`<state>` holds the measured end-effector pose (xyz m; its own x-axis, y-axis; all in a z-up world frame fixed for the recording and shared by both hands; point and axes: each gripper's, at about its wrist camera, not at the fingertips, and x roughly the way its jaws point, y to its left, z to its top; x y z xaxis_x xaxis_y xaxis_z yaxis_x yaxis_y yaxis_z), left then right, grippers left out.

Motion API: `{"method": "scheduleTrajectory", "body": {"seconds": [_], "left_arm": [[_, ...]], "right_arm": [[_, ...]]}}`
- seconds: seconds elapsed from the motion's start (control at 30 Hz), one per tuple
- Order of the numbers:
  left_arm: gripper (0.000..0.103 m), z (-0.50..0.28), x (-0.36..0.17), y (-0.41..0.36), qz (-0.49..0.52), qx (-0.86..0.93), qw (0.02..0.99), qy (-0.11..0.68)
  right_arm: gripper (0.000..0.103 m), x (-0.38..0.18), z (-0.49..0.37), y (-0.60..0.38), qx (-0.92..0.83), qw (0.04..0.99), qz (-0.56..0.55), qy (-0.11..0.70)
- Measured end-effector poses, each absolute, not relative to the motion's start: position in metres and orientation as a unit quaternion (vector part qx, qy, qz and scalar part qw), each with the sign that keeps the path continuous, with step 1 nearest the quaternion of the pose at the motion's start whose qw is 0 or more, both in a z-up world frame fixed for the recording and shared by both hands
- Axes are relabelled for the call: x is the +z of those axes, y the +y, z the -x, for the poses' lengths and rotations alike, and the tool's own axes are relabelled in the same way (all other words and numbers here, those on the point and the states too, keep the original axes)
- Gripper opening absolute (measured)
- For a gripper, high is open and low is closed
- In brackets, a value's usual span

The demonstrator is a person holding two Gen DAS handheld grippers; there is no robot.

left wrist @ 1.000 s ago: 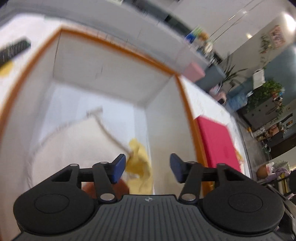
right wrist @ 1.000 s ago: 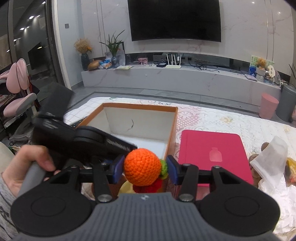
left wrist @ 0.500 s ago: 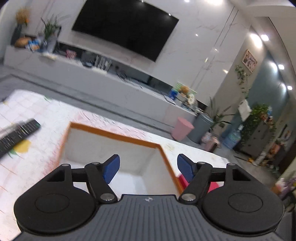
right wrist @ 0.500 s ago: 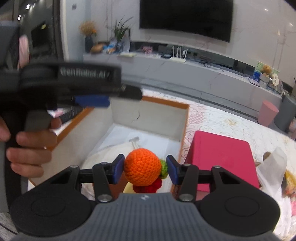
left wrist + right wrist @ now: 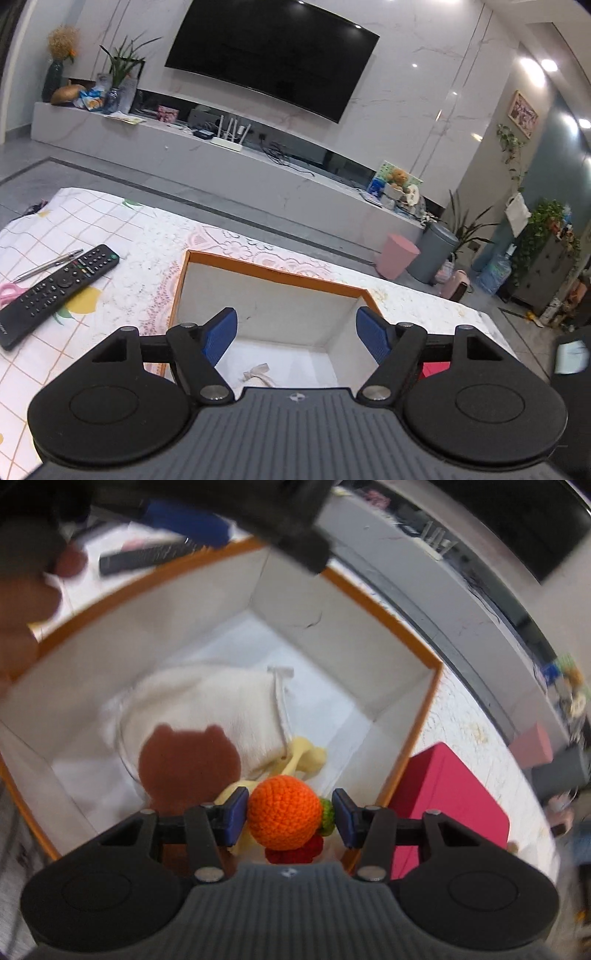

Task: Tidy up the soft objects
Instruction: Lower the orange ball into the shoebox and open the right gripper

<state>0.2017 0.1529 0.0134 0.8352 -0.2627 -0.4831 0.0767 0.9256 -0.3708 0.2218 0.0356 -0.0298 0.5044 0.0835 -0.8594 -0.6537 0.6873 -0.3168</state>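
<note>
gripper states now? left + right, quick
Left gripper: open, nothing between the jaws, above the orange-rimmed box.
Right gripper: shut on the orange crochet toy, over the box interior.

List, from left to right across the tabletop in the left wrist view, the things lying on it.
Pink scissors → pen → remote control → orange-rimmed box → red case.

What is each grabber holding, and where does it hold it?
The right gripper squeezes the orange crochet ball by its sides, over the box. The left gripper is open, holding nothing.
</note>
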Motion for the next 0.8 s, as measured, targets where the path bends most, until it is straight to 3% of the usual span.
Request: {"method": "scheduleTrajectory", "body": {"seconds": [0.23, 0.37, 0.47, 0.6, 0.8], "left_arm": [[0.086, -0.205, 0.009, 0.154, 0.168, -0.084, 0.942, 0.278], [0.086, -0.205, 0.008, 0.151, 0.158, -0.085, 0.943, 0.280], [0.085, -0.206, 0.008, 0.148, 0.144, -0.084, 0.945, 0.280], [0.085, -0.208, 0.007, 0.147, 0.141, -0.088, 0.944, 0.284], [0.085, -0.209, 0.005, 0.143, 0.131, -0.082, 0.945, 0.287]], "right_arm": [[0.049, -0.040, -0.229, 0.042, 0.232, 0.790, 0.343, 0.451], [0.056, -0.040, -0.224, 0.044, 0.233, 0.785, 0.364, 0.445], [0.071, -0.035, -0.219, 0.042, 0.234, 0.786, 0.372, 0.434], [0.074, -0.027, -0.211, 0.040, 0.244, 0.785, 0.378, 0.426], [0.093, 0.005, -0.198, 0.023, 0.238, 0.832, 0.322, 0.384]]}}
